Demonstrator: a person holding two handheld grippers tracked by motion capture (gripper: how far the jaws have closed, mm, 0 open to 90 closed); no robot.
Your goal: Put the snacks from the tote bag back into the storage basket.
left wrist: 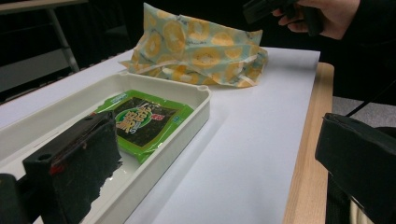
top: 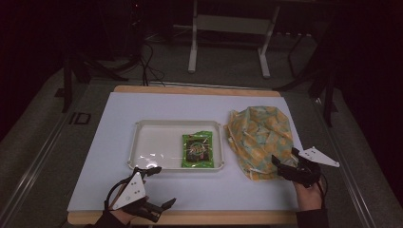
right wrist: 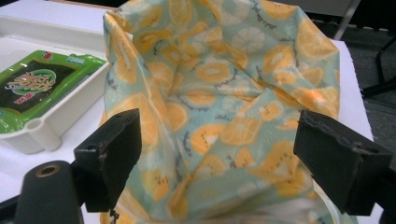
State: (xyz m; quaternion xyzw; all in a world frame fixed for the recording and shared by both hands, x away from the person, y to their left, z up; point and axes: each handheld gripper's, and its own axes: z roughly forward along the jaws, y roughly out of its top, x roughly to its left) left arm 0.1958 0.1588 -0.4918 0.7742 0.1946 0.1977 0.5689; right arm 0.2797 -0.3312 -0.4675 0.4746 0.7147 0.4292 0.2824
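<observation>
While the white tray [top: 142,142] holds the green snack packet [top: 197,149] at its right end, the fruit-print bag [top: 259,137] lies just right of the tray, the right gripper [top: 285,168] at its near edge. The left gripper [left wrist: 210,172] gapes empty beside the tray. The right gripper's view shows its jaws wide, straddling the bag: judged the reaching step; next, pinch the rim.

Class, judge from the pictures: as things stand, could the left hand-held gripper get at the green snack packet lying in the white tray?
Probably yes. The left hand-held gripper is open at the tray's near edge, and the green snack packet lies flat and uncovered inside, with nothing between them but the low rim.
</observation>
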